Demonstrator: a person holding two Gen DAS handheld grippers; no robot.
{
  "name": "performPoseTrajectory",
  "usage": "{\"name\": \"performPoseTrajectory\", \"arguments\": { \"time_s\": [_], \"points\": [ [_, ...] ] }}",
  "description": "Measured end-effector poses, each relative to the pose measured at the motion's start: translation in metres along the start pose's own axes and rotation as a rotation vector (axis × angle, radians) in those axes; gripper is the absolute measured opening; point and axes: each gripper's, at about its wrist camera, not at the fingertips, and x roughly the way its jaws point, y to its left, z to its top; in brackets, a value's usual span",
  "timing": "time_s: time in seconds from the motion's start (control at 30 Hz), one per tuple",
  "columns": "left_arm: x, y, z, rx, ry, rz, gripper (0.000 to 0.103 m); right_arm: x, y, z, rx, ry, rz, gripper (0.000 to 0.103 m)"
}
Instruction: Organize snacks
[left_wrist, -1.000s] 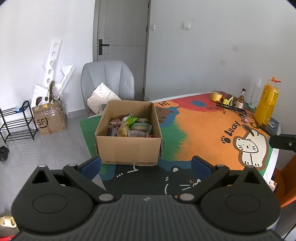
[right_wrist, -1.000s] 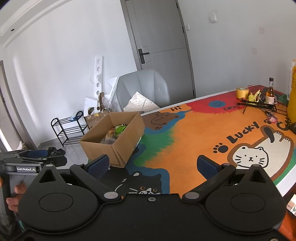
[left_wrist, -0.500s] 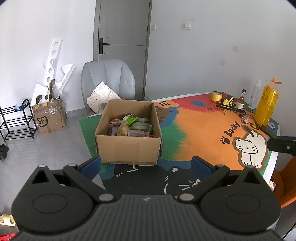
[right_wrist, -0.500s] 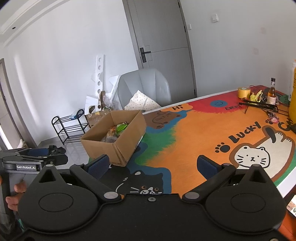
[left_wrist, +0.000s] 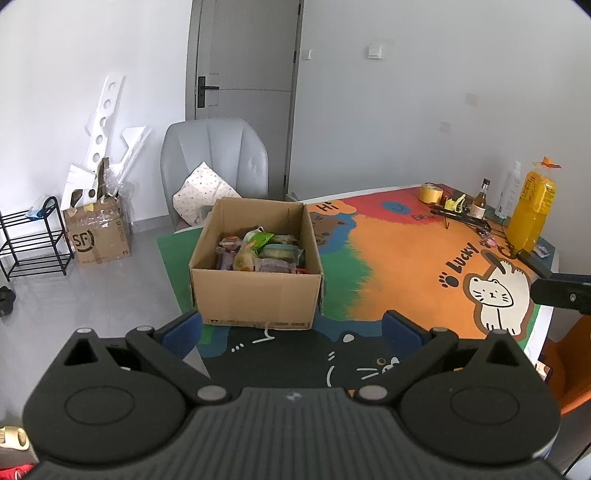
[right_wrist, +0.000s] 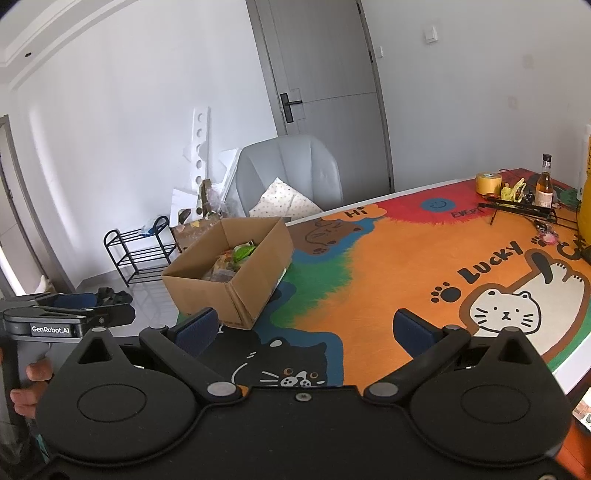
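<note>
Left jaws: the left gripper (left_wrist: 291, 328) stands spread wide with nothing between its blue pads; it hangs back from the near edge of the tabletop (left_wrist: 406, 258), pointed straight at the box, a stance that suits either reaching in or having just let go.
Right jaws: the right gripper (right_wrist: 306, 328) is likewise wide apart and holds nothing; it hovers over the near edge, aimed at the bare orange middle of the mat.
Cardboard box (left_wrist: 255, 266): sits at the near left corner of the tabletop, flaps open upward, so its contents can be reached from above.
Snacks (left_wrist: 258, 251): wrapped packets lie piled loosely inside the box; none shows on the mat outside it.
Stage: packets gathered in the box fit both a collection that is done and a heap waiting to be sorted out; the pictures do not settle which.
Far right corner: a yellow bottle (left_wrist: 532, 210), a small brown bottle (left_wrist: 480, 201) and a tape roll (left_wrist: 431, 192) stand well apart from the box.
Person: a hand (right_wrist: 27, 384) grips the left tool's handle.
</note>
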Motion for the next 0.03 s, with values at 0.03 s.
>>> {"name": "performPoseTrajectory", "arguments": {
  "time_s": [0.03],
  "points": [
    [0.0002, -0.0003, 0.0001, 0.001, 0.000, -0.001, 0.103, 0.0000, 0.0000, 0.0000, 0.000, 0.000, 0.000, 0.103]
  ]
}}
